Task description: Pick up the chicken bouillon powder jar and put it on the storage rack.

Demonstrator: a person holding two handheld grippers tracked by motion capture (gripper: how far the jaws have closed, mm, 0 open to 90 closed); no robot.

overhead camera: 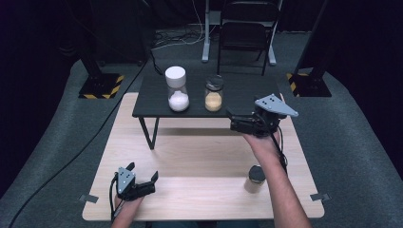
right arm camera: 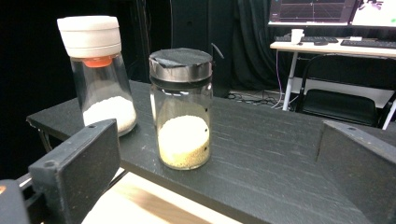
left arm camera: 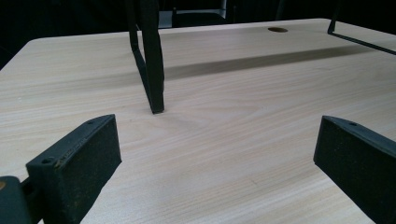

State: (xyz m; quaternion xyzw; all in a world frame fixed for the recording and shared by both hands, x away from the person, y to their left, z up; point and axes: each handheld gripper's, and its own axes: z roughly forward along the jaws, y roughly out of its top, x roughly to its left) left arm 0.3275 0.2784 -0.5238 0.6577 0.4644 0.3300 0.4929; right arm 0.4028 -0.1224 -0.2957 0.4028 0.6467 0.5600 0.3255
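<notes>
The right tool (overhead camera: 234,122) has its jaws wide apart and holds nothing. Just in front of it, on the small black raised shelf (right arm camera: 280,154), stands a glass jar of yellow grains with a dark lid (right arm camera: 182,114). Beside that jar stands a white-capped glass jar of white grains (right arm camera: 99,70). The left tool (overhead camera: 142,176) is wide too, low over the pale wooden worktop (left arm camera: 224,154).

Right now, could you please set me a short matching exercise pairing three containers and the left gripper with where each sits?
Things:
1. white-capped jar
2. dark-lidded jar
3. small canister
4. left gripper

Places:
A. wooden table, near right forearm
B. black shelf, right of its neighbour
C. low over wooden table, near left corner
D. black shelf, left of its neighbour

Pairs: 1-D, 2-B, 3-A, 4-C
</notes>
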